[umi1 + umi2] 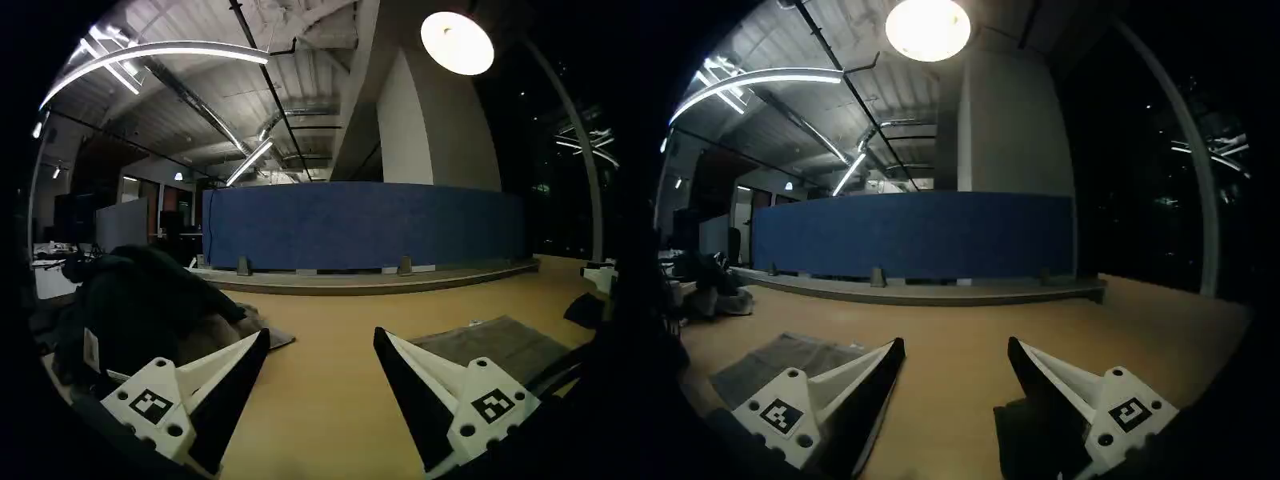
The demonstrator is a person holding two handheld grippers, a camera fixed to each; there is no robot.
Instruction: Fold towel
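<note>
A grey towel (496,340) lies flat on the wooden table (336,320), to the right of my left gripper (320,336). That gripper hovers low over bare wood, open, with nothing between its fingers. In the right gripper view the same grey towel (776,356) lies to the left, partly hidden behind the left finger. My right gripper (954,344) is also open and holds nothing, above the table (960,376). A dark patch (1024,424) sits under its right finger; I cannot tell whether it is cloth or shadow.
A heap of dark clothing (144,304) with a brownish cloth (240,326) beneath it sits at the left. A blue partition (360,224) closes the table's far side. A white object (600,276) and dark cloth (584,308) lie at the right edge.
</note>
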